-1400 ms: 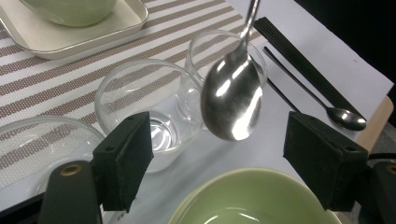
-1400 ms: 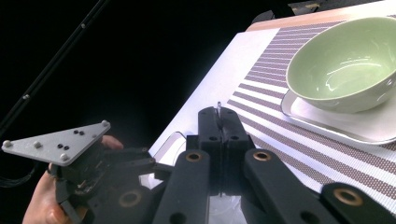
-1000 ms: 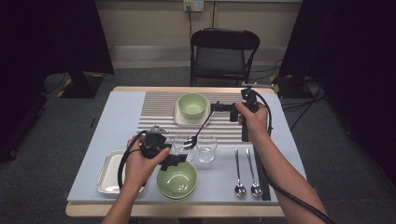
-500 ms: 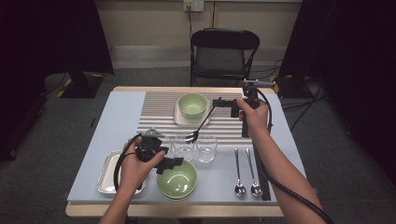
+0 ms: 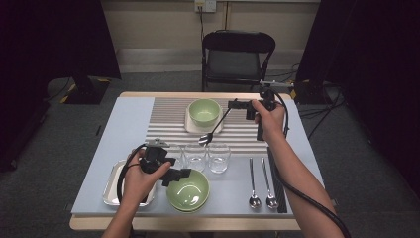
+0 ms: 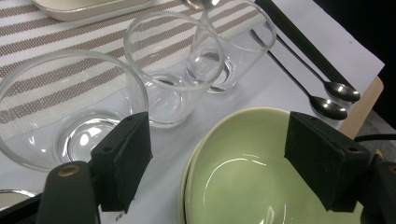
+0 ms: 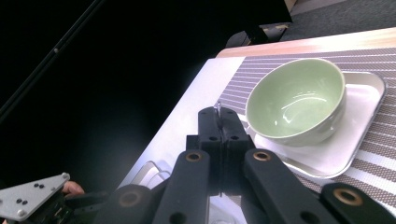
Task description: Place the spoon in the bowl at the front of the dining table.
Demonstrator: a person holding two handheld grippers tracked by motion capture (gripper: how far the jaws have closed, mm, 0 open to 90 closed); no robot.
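Table layout

Three glasses (image 5: 195,156) are standing in a row behind the shallow bowl (image 5: 188,190); two spoons (image 5: 261,181) are lying to their right, a deep bowl (image 5: 204,112) sitting on a tray (image 5: 190,125) behind.

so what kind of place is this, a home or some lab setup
Probably a staged recording room, not a home: dark curtains flank a bare wall, a folding chair stands on grey carpet, and the table holds neatly ordered tableware.

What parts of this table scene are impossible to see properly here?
- Spoon: right gripper view, its length hidden behind the right gripper's shut jaws.
- Silver tray: high view, mostly under the person's left hand.
- Near green bowl: left gripper view, cut off by the bottom edge.
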